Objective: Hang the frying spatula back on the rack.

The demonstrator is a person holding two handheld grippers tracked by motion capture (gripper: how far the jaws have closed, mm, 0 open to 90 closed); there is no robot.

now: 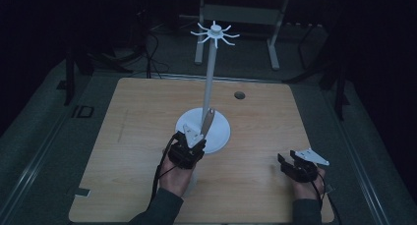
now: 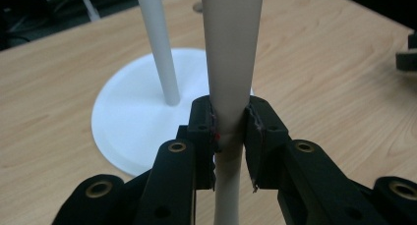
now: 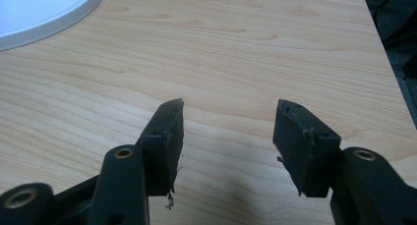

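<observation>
A white stand rises from a round base (image 1: pixel 220 132) near the table's middle, its thin pole (image 1: pixel 210 72) ending in a ring of hooks (image 1: pixel 215 33). My left gripper (image 1: pixel 194 137) hovers at the base's front edge, shut on a long white utensil (image 1: pixel 207 121) that leans up beside the pole. In the left gripper view the jaws (image 2: pixel 230 118) clamp the utensil (image 2: pixel 231 48) at its narrow part, with the pole (image 2: pixel 160 48) and base (image 2: pixel 129 122) behind. My right gripper (image 1: pixel 291 160) rests low at the table's front right, open, with bare wood between its fingers (image 3: pixel 228 122).
The wooden table (image 1: pixel 147 112) has a small round hole (image 1: pixel 239 95) at the back right of the stand. Dark floor surrounds it, and a metal frame (image 1: pixel 273 43) stands behind. A corner of the white base (image 3: pixel 39 9) lies ahead and left of my right gripper.
</observation>
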